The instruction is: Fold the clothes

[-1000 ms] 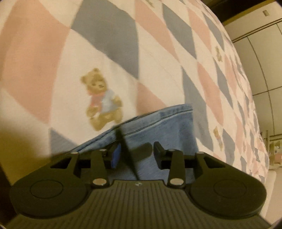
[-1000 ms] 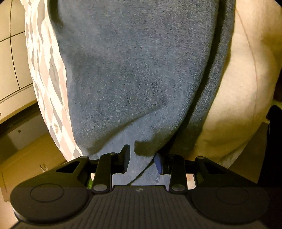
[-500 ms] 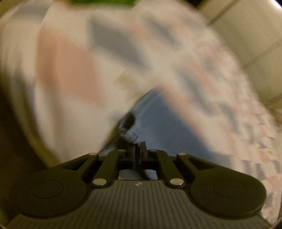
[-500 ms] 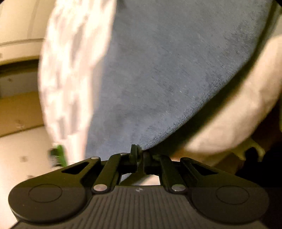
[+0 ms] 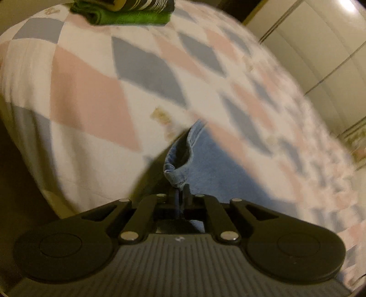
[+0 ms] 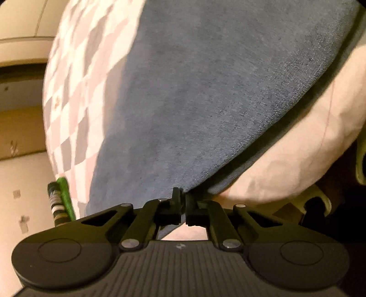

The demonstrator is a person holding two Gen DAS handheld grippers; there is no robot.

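A pair of blue jeans (image 5: 215, 166) lies on a bed with a pink, grey and white diamond-pattern quilt (image 5: 87, 100). My left gripper (image 5: 181, 190) is shut on a stitched hem corner of the jeans, which is lifted and curled above the fingers. In the right wrist view the jeans (image 6: 205, 91) fill most of the frame as a wide dark-blue sheet. My right gripper (image 6: 183, 197) is shut on their near edge, which hangs over the pale side of the mattress (image 6: 297, 146).
A stack of folded clothes, green at the bottom and striped on top (image 5: 128, 11), sits at the far end of the quilt; the same stack of folded clothes (image 6: 60, 198) shows at the left. Cream wardrobe doors (image 5: 320, 45) stand beyond the bed.
Both grippers were open over the jeans' edge a second ago; both have shut on the denim and lifted it. The left view has swung so the far stack shows.
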